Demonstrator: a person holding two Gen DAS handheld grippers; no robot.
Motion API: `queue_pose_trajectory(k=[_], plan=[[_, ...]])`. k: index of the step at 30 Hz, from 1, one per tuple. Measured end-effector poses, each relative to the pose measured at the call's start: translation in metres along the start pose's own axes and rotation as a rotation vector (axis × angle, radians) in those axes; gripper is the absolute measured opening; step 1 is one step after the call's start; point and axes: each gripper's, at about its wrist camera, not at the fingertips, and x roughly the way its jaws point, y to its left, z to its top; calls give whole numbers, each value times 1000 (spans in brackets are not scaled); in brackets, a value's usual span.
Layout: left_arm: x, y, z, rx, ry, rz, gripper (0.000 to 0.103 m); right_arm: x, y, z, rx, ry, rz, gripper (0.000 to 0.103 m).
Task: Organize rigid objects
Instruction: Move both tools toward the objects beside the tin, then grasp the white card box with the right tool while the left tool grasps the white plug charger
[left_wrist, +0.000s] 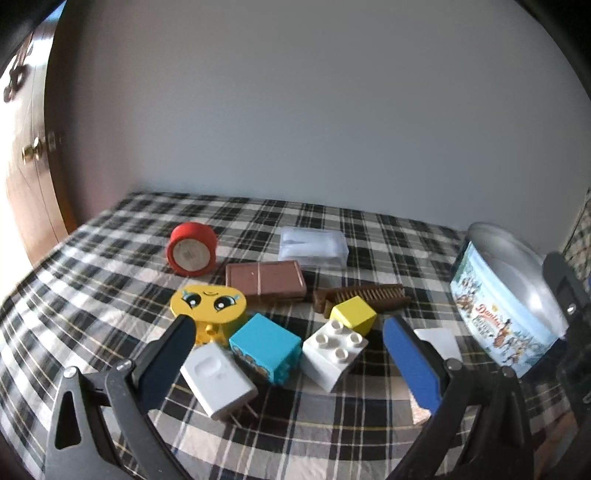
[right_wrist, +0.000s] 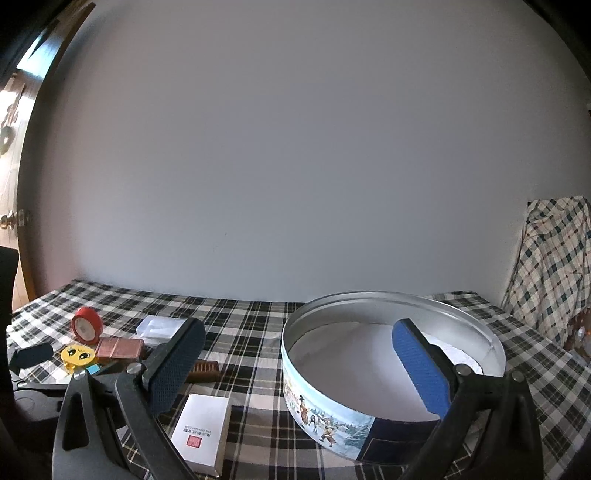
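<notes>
In the left wrist view my left gripper (left_wrist: 288, 332) is open and empty, above a cluster on the plaid cloth: a white charger (left_wrist: 218, 384), a blue block (left_wrist: 265, 349), a white studded brick (left_wrist: 332, 354), a yellow cube (left_wrist: 354, 315), a yellow face toy (left_wrist: 208, 306), a brown case (left_wrist: 265, 282), a brown comb (left_wrist: 364, 299), a red tape roll (left_wrist: 191, 249) and a clear box (left_wrist: 314, 246). The round tin (left_wrist: 506, 306) stands at the right. In the right wrist view my right gripper (right_wrist: 297, 347) is open and empty, its fingers straddling the tin's near left rim (right_wrist: 391, 362).
A small white box (right_wrist: 201, 428) lies left of the tin on the plaid table (right_wrist: 251, 321). A plaid cloth (right_wrist: 554, 266) hangs over something at the far right. A wooden door (left_wrist: 33, 166) stands at the left. A plain wall runs along the back.
</notes>
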Motion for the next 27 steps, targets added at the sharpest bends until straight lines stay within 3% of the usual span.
queue_pose_trajectory(k=[4, 12, 16, 19, 22, 24, 27], plan=[[-9, 10, -3, -49, -26, 4, 103, 0, 0, 0, 6, 12, 22, 102], [-6, 59, -17, -159, 98, -12, 102, 17, 12, -7, -30, 126, 100, 102], [-12, 70, -18, -96, 111, 40, 102, 25, 20, -11, -60, 182, 146, 102], [-15, 72, -17, -21, 108, 69, 102, 41, 32, -18, -93, 315, 239, 102], [-11, 71, -19, 20, 143, 39, 102, 56, 46, -27, -131, 422, 272, 102], [-6, 67, -21, 48, 179, 15, 102, 65, 56, -34, -171, 487, 276, 99], [1, 63, -24, 73, 220, -1, 102, 81, 65, -45, -206, 583, 270, 83]])
